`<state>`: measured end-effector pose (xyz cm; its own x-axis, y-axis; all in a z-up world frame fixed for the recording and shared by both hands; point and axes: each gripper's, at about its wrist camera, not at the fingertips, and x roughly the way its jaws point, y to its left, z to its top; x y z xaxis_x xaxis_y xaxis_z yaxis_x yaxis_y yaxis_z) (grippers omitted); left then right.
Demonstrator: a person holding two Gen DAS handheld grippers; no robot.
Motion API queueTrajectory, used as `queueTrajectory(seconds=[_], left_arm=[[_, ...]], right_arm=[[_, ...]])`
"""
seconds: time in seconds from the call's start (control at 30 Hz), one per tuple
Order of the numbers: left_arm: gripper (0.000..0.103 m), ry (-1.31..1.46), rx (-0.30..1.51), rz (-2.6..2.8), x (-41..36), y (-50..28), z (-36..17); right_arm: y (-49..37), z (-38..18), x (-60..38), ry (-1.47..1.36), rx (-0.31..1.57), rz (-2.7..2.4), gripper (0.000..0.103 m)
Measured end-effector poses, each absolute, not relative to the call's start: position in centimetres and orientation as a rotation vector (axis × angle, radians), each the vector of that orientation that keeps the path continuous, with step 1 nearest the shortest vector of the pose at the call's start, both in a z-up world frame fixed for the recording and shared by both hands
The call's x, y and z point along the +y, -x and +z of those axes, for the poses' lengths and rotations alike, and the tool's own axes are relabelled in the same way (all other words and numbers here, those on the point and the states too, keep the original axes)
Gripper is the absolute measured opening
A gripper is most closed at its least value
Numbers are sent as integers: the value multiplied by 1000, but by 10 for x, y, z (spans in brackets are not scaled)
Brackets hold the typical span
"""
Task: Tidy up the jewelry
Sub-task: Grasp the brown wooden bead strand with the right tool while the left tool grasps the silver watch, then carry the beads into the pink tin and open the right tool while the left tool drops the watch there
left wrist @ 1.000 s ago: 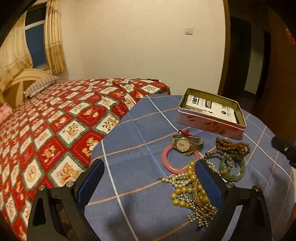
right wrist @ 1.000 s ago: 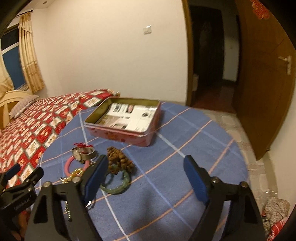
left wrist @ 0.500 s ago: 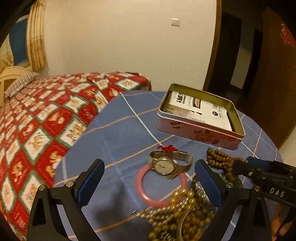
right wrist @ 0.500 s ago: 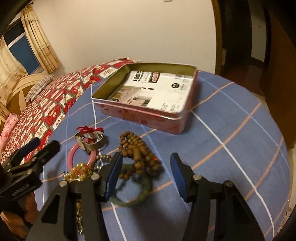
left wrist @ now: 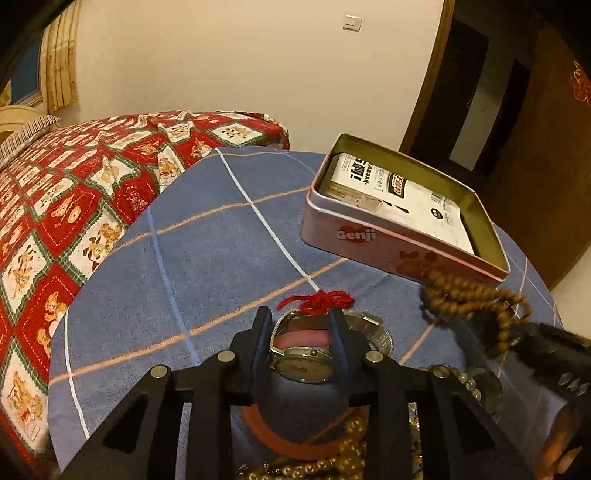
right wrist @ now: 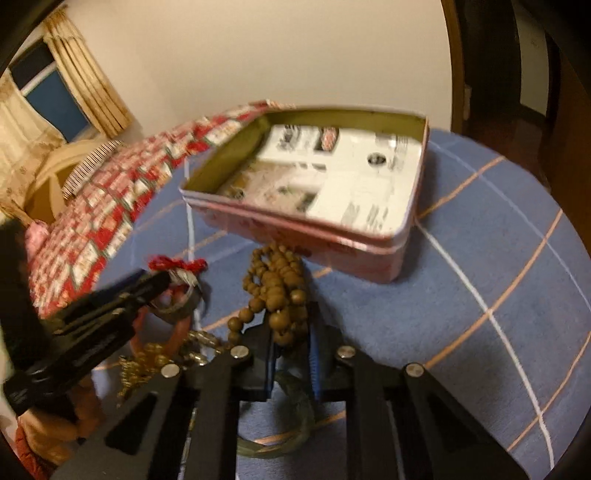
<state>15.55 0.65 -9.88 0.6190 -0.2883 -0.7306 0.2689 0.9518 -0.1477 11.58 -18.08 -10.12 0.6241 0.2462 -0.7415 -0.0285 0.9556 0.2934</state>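
Silver wristwatch with red yarn bow, on blue checked table: left tool closed around it. Brown bead strand: pinched in right tool, near open pink tin.

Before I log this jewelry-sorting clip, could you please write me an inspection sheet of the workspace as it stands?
Surface: round table under a blue checked cloth.
Job's things: open pink tin with printed paper inside; wristwatch with red yarn bow, lying over a pink bangle; brown bead string; green bangle; gold bead necklaces.
Clutter: nothing seen.
Grippers: left gripper shut on the wristwatch; right gripper shut on the brown bead string, which looks partly lifted.
Cables: nothing seen.
Surroundings: bed with red patterned quilt, curtained window, wooden door, wall switch.
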Motion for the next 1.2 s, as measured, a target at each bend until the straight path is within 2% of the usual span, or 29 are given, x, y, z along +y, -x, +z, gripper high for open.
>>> queueTrajectory(seconds=[0.1,0.13,0.2,0.23,0.4,0.53,0.6,0.63,0.67,0.7,0.73,0.93,1.0,1.03,1.07,1.1,1.2], left_arm=[[30,2,830,-325,7,-150,-93],[27,3,819,-337,10,-146,-88],[7,9,801,-353,14,-141,-79],[3,22,782,-366,19,-137,-71],[3,27,684,-360,31,-132,-41],[4,11,657,-334,37,-132,-34],[11,12,714,-374,35,-135,-42],[32,8,766,-393,32,-137,-50],[61,6,799,-397,30,-138,-56],[71,7,823,-397,27,-139,-62],[75,21,831,-397,25,-139,-70],[76,85,899,-369,14,-157,-101],[74,134,890,-370,17,-159,-105],[61,149,881,-386,18,-159,-104],[37,150,866,-402,19,-157,-102],[30,108,854,-385,17,-154,-100],[30,88,850,-381,19,-149,-97]], right_arm=[[-109,-83,-181,-263,827,190,18],[-107,-76,-181,-258,808,201,18],[-105,-64,-181,-251,769,205,18],[-103,-56,-182,-253,745,209,18],[-107,-32,-181,-243,651,183,18],[-124,-32,-185,-240,648,134,18],[-124,-37,-188,-259,661,133,18],[-124,-39,-188,-262,665,134,18],[-123,-42,-187,-260,669,132,18],[-123,-45,-186,-258,678,131,18],[-122,-48,-186,-259,687,133,18],[-118,-53,-185,-273,705,146,18],[-116,-52,-185,-278,703,148,18],[-115,-52,-184,-281,702,150,18],[-115,-52,-184,-281,703,151,18],[-114,-52,-184,-280,703,150,18],[-113,-53,-183,-281,704,145,18]])
